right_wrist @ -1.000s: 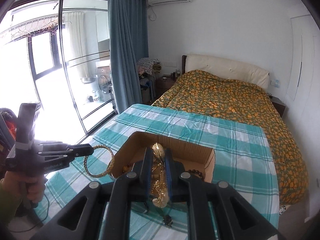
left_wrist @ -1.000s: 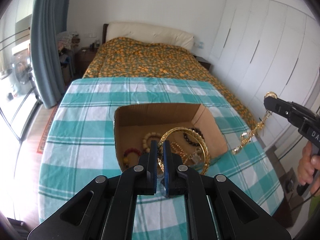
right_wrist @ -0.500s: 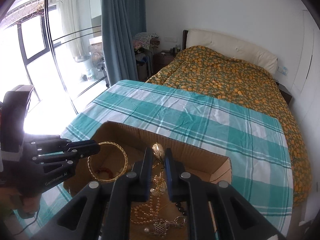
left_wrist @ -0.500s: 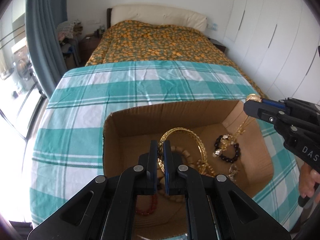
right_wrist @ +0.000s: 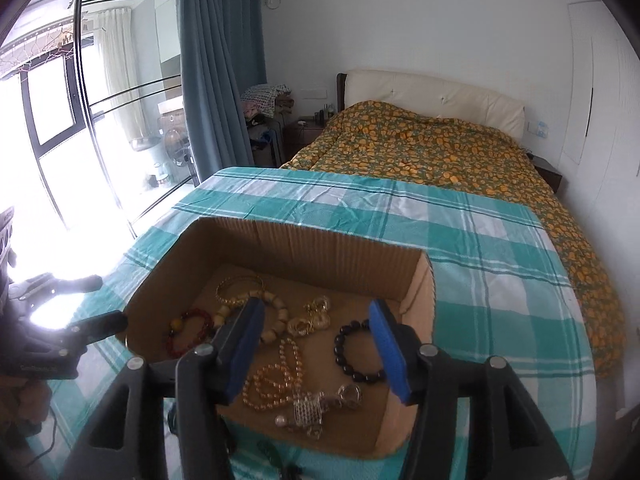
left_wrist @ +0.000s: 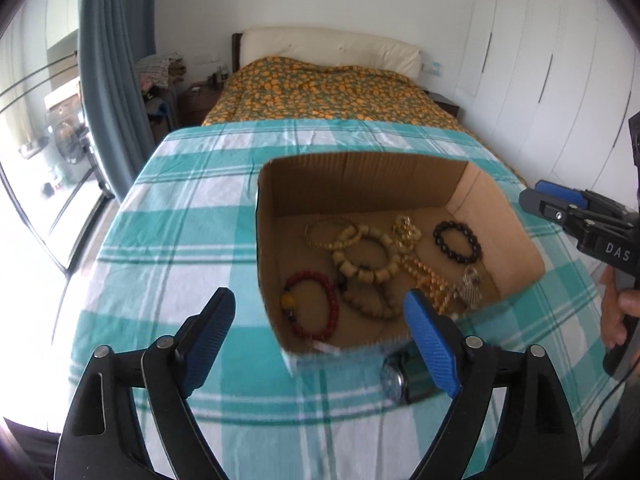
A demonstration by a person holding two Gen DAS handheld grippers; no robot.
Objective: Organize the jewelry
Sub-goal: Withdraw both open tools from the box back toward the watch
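An open cardboard box (left_wrist: 360, 176) (right_wrist: 304, 244) sits on the teal checked tablecloth. Inside lie a gold bangle (left_wrist: 326, 229) (right_wrist: 236, 290), a gold chain necklace (left_wrist: 406, 230) (right_wrist: 312, 318), a cream bead bracelet (left_wrist: 366, 254), a red bead bracelet (left_wrist: 312, 306) (right_wrist: 188, 330), a black bead bracelet (left_wrist: 456, 242) (right_wrist: 356, 354) and an amber bead string (right_wrist: 272, 380). My left gripper (left_wrist: 316, 320) is open and empty over the box's near left corner. My right gripper (right_wrist: 318, 336) is open and empty above the box; it shows at the right in the left wrist view (left_wrist: 560, 208).
A dark wristwatch (left_wrist: 396, 376) lies on the cloth (left_wrist: 180, 240) just in front of the box. A bed with an orange-patterned cover (left_wrist: 328, 92) stands beyond the table. Glass doors and a blue curtain (right_wrist: 216, 60) are to the left, white wardrobes (left_wrist: 540, 60) to the right.
Both grippers have opened. The gold bangle left my left gripper and the gold chain left my right gripper; both now lie in the box. Both grippers have pulled back a little.
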